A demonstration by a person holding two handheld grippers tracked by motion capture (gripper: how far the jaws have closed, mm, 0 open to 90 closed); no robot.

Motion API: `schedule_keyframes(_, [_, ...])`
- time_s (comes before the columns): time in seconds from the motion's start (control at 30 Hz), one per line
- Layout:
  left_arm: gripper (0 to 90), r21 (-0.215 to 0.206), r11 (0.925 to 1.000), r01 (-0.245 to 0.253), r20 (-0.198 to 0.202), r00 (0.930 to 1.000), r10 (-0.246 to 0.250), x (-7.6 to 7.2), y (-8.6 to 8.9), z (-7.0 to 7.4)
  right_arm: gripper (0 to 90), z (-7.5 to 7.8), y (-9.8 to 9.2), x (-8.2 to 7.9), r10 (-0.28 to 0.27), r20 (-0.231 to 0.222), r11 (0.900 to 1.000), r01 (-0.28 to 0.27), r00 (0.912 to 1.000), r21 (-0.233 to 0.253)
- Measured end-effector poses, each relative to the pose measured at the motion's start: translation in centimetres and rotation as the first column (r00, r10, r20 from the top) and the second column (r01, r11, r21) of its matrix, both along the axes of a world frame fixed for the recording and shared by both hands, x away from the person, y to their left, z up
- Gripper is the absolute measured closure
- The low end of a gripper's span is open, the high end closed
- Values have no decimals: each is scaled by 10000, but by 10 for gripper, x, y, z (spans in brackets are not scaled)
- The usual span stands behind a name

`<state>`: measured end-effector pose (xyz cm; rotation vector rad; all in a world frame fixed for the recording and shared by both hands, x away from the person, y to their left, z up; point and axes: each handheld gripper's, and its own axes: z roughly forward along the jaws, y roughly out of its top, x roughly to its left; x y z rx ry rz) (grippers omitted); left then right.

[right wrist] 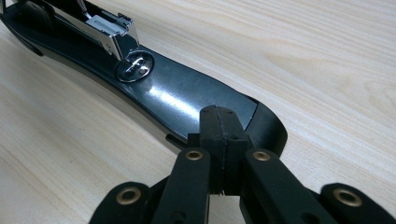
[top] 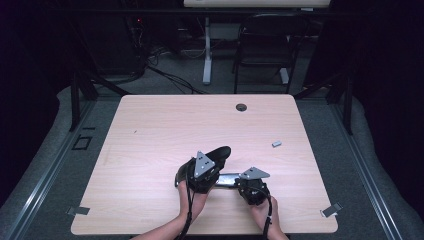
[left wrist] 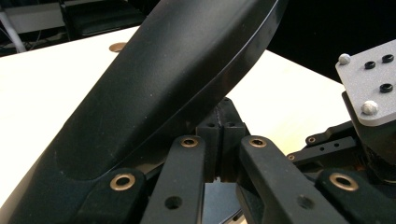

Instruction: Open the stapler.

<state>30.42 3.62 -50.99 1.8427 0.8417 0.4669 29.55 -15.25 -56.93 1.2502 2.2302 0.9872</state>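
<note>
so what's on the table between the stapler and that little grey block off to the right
Nothing: in the high view the wood of the table between the stapler and the small grey block is bare.

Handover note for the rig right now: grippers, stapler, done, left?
Left gripper: jaws closed on the stapler's black top cover, swung up and open.
Right gripper: jaws closed on the front tip of the stapler base, which lies flat on the table.
Done: stapler opened, metal staple channel exposed.
Left: a small grey piece, possibly staples, lies untouched to the right; loading looks next.
</note>
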Motion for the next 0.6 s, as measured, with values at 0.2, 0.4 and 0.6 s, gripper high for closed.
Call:
schedule_keyframes(0.2, [900,-78,9999,-64,68,10000,65,0,3,3,900,0,0,0,13,-13,10000,-13,10000,6])
schedule_keyframes(0.4, [900,-186,9996,-217,159,9996,220,-2,7,5,900,0,0,0,27,-25,10000,-27,10000,11])
schedule_keyframes(0.6, [900,-288,9987,-418,197,9989,424,-3,10,8,900,0,0,1,31,-84,9999,-30,10000,105])
